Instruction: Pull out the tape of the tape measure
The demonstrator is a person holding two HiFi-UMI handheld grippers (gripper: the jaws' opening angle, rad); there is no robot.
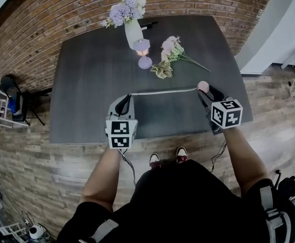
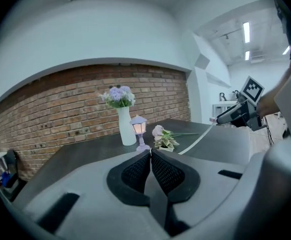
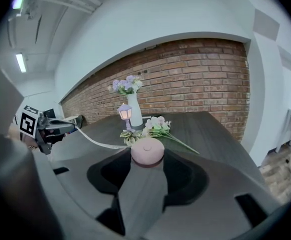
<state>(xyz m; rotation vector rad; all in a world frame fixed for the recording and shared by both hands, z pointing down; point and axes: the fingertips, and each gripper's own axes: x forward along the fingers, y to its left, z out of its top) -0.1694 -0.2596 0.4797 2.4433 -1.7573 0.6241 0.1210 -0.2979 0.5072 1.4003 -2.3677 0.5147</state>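
A round pink tape measure (image 1: 203, 86) sits between the jaws of my right gripper (image 1: 205, 90), which is shut on it; in the right gripper view the tape measure (image 3: 147, 150) fills the gap at the jaw tips. Its white tape (image 1: 162, 91) runs out to the left, just above the dark table (image 1: 86, 80). My left gripper (image 1: 128, 98) is shut on the tape's end. The left gripper view has its pads (image 2: 138, 171) pressed together, and the tape (image 2: 198, 140) leads off right to the other gripper (image 2: 238, 114).
At the table's far side stand a white vase of purple flowers (image 1: 132, 29) and a small lantern lamp (image 1: 143, 52). A bunch of flowers (image 1: 170, 54) lies beside them. The table's front edge (image 1: 152, 135) is just under both grippers. A chair (image 1: 15, 103) stands at the left.
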